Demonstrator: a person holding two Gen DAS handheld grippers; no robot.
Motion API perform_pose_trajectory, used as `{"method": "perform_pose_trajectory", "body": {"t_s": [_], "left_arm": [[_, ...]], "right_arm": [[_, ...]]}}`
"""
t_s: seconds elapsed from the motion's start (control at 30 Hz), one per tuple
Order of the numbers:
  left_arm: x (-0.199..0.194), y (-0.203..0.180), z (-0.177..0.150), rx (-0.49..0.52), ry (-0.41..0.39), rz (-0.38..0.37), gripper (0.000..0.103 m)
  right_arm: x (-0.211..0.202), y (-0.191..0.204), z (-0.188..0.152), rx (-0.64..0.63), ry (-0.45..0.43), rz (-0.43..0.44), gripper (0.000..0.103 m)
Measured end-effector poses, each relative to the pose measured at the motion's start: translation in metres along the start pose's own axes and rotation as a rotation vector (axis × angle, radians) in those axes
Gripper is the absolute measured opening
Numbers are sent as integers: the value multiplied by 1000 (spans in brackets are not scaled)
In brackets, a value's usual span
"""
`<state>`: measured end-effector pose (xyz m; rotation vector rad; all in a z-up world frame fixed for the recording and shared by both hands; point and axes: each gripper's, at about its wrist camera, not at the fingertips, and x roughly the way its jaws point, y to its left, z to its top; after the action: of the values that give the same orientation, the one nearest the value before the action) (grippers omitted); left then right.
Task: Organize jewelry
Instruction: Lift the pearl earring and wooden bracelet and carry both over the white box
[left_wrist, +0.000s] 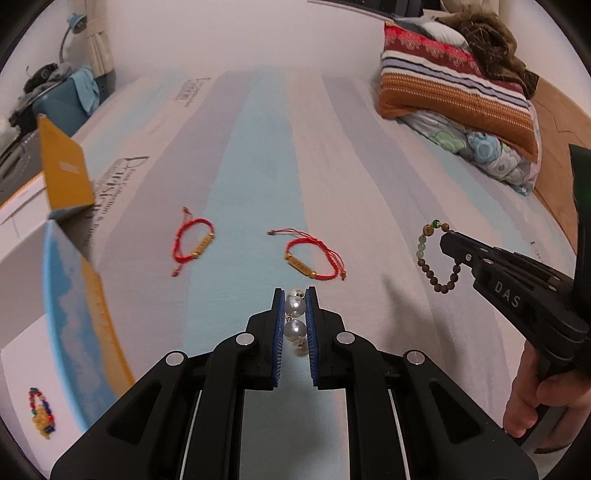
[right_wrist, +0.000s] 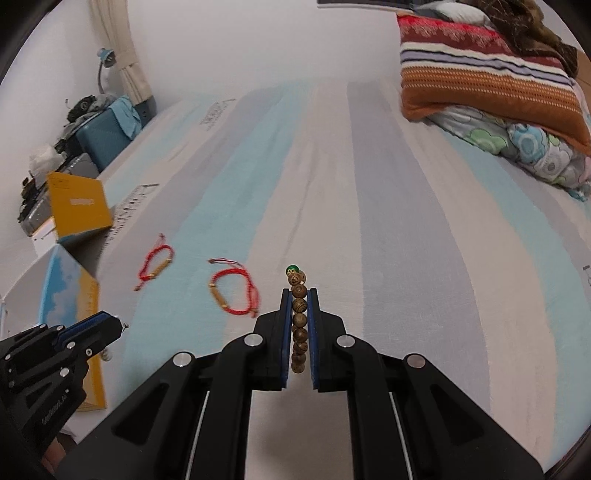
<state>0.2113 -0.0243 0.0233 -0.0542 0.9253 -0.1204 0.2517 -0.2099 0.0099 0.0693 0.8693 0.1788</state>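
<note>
Holding one piece each, both grippers hang above the striped bedsheet (left_wrist: 258, 155). The left gripper (left_wrist: 294, 306) has its blue pads closed tight on a pearl bracelet (left_wrist: 294, 317), two large white pearls stacked between the jaws and a smaller clear bead peeking past the tips. The right gripper (right_wrist: 300, 306) is clamped just as narrowly along a wooden bead bracelet (right_wrist: 299, 321); in the left wrist view the rest of that loop dangles free beside its tips, with pale green beads and one bright green bead near the top.

Two red cord bracelets lie flat on the sheet, well apart from each other: one further left (left_wrist: 194, 243), one nearer the middle (left_wrist: 314, 258), each with a small gold bar. At the left stands an open box with a yellow lid (left_wrist: 66, 173), and a multicoloured bead bracelet (left_wrist: 41, 413) rests on the white surface at the lower left, possibly the box's inside, though the blur there makes that uncertain.

All of these pieces should be light and limp. The pearls are smooth and round, so they may roll or slip between flat pads; gripping across two beads together looks safest. The wooden beads seem grippier. The cords are soft and flat, best pinched at the rigid gold bar.
</note>
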Motion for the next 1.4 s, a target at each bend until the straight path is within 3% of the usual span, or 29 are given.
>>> {"method": "perform_pose_trajectory", "body": {"t_s": [0.33, 0.87, 1.13, 1.4], "left_arm": [[-48, 36, -4, -41, -37, 49, 11], [-124, 158, -51, -182, -79, 181, 11], [-140, 224, -82, -273, -57, 261, 11], [-138, 273, -107, -344, -5, 292, 11]], "right_arm": [[-39, 53, 2, -61, -31, 48, 7], [-76, 195, -20, -228, -71, 192, 7], [-90, 263, -35, -318, -84, 309, 7], [-69, 317, -47, -379, -14, 364, 7]]}}
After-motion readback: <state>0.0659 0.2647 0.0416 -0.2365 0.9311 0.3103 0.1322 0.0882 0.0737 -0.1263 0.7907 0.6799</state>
